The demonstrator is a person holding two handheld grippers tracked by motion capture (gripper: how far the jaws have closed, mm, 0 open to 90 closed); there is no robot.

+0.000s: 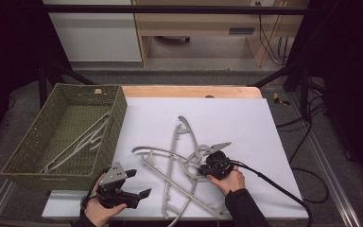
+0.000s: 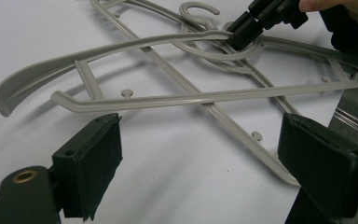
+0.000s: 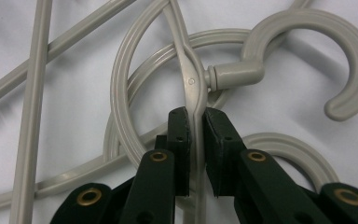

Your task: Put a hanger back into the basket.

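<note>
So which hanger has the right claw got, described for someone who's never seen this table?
On the white sheet right of the green basket, two grey hangers lie crossed. It is the top hanger, its curved arm pointing at the basket, pinched below its hook by the right claw.

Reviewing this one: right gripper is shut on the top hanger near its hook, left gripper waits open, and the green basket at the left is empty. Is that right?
Not quite. The green basket is not empty: the high view shows a hanger in the basket. The rest stands: the right gripper is shut on the top hanger near its hook, and the left gripper waits open.
</note>
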